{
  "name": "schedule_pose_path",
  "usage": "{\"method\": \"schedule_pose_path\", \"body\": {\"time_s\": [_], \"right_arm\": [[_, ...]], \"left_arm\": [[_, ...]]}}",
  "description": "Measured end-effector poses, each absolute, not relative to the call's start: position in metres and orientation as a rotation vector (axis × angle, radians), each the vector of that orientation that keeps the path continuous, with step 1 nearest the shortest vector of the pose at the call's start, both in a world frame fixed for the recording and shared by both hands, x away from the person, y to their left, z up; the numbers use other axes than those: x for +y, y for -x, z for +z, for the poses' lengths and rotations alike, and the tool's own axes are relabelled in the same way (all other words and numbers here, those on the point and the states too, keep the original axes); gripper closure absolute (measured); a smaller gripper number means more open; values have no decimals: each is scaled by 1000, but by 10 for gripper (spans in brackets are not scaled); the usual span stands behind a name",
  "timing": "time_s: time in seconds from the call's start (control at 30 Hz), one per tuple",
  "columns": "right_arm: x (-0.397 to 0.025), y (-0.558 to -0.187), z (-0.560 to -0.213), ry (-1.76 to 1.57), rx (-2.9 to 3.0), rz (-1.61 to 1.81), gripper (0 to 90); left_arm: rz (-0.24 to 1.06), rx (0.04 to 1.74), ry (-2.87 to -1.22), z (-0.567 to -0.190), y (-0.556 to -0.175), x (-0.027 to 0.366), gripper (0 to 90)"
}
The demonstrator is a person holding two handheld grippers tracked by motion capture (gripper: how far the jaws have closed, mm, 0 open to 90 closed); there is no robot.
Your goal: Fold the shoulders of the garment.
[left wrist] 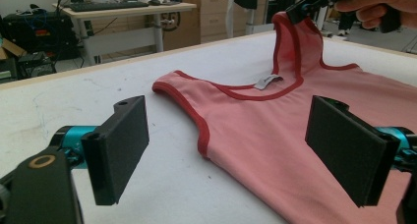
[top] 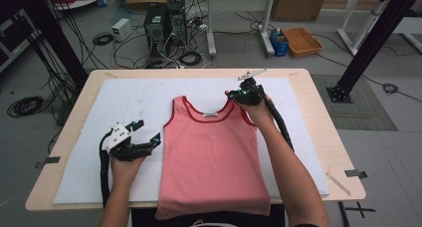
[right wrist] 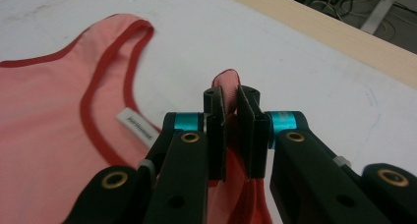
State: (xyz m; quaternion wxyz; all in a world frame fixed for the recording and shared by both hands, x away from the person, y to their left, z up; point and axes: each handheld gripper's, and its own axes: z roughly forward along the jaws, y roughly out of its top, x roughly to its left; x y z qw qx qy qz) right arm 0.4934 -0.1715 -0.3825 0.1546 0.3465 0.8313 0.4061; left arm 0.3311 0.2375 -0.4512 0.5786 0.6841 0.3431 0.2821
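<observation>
A pink tank top with red trim lies flat on the white mat, neck away from me, hem hanging over the near edge. My right gripper is shut on the top's right shoulder strap and holds it pinched up off the mat; the lifted strap stands up in the left gripper view. My left gripper is open just left of the top's left armhole, low over the mat, with nothing between its pads. The white neck label lies beside the held strap.
The mat covers a light wooden table. A wooden stick and black tape marks lie at the right near corner. Beyond the far edge are computer towers, cables, a desk and an orange basket on the floor.
</observation>
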Motion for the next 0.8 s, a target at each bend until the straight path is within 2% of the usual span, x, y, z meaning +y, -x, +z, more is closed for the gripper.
{"method": "schedule_pose_path", "body": {"time_s": [0.43,0.8], "right_arm": [[-185,-431,-385,-910,2351,1287,831],[-191,-378,-405,-836,2334,1335,843]], "left_arm": [[663,802,-1601,-451,-331,237,165],[667,794,-1607,-451,-331,236,165]]}}
